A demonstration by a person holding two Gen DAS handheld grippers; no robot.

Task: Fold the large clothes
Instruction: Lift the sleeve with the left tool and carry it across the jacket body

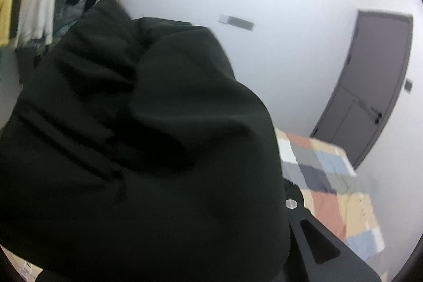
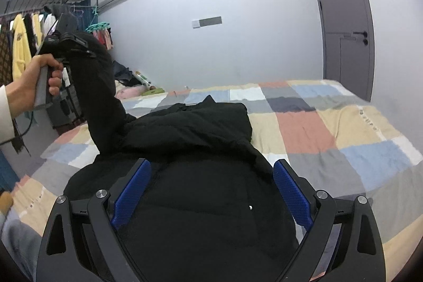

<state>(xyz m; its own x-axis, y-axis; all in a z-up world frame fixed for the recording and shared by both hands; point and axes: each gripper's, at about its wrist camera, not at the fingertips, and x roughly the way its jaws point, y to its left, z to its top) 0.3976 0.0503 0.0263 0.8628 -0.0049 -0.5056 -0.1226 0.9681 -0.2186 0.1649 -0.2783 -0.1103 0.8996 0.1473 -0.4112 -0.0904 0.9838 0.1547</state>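
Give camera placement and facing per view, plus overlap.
Left wrist: on the raised left gripper, tilted up at the white wall; the lifted black padded jacket smothers its fingers, one black finger arm visible.
Right wrist: on the right gripper, low, facing across the patchwork-quilt bed; blue pads apart, left hand visible.
Shared: jacket, bed, grey door.
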